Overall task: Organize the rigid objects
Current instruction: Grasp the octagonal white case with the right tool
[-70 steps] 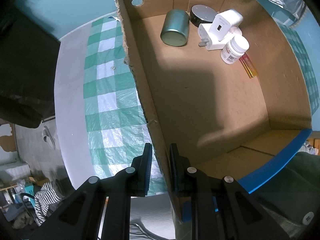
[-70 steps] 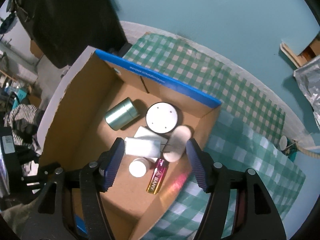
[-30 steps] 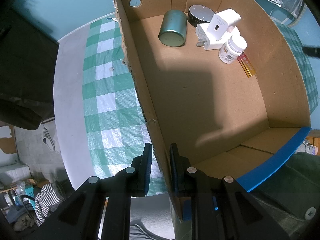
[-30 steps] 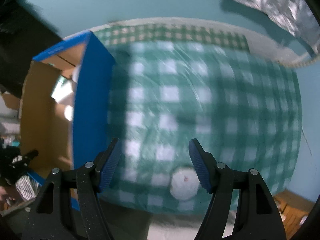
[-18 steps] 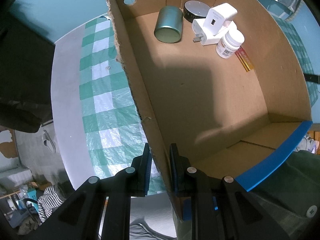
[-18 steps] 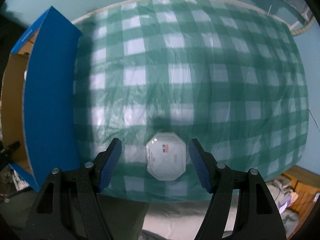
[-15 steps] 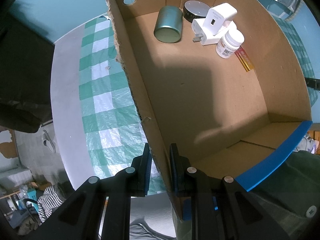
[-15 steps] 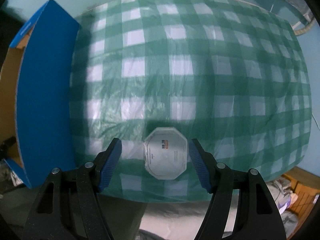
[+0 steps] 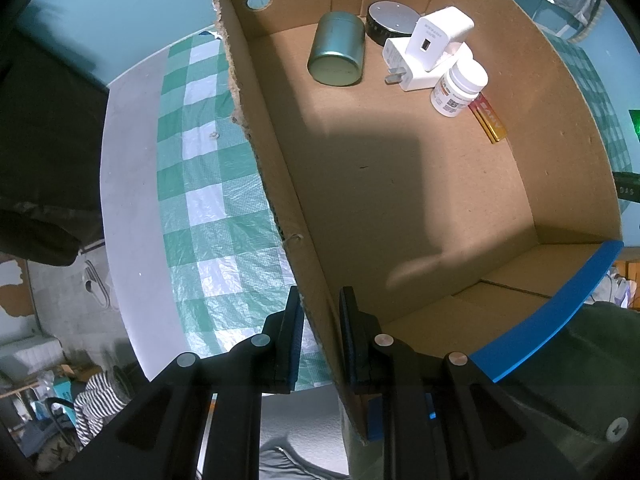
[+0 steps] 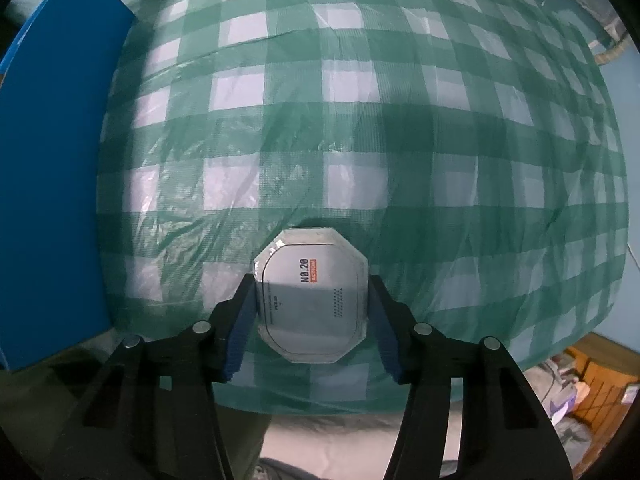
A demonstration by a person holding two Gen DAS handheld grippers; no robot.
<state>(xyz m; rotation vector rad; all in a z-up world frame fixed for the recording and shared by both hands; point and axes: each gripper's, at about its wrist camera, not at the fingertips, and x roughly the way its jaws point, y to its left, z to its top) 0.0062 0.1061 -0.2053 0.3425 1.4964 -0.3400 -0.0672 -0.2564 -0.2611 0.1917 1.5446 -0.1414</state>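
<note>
Pinching the cardboard box wall to steady it, the left gripper stays shut while the right gripper has just been closing its fingers around the octagonal white case at lower centre on the checked surface.

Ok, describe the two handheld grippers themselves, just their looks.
Both are matte black plastic frames with angular cut-outs and round silver bolt heads. The left gripper carries flat black fingers, with a blue edge along their base. The right gripper has blue ribbed pads on tapered black fingers. No cables, markings or sleeves show.
</note>
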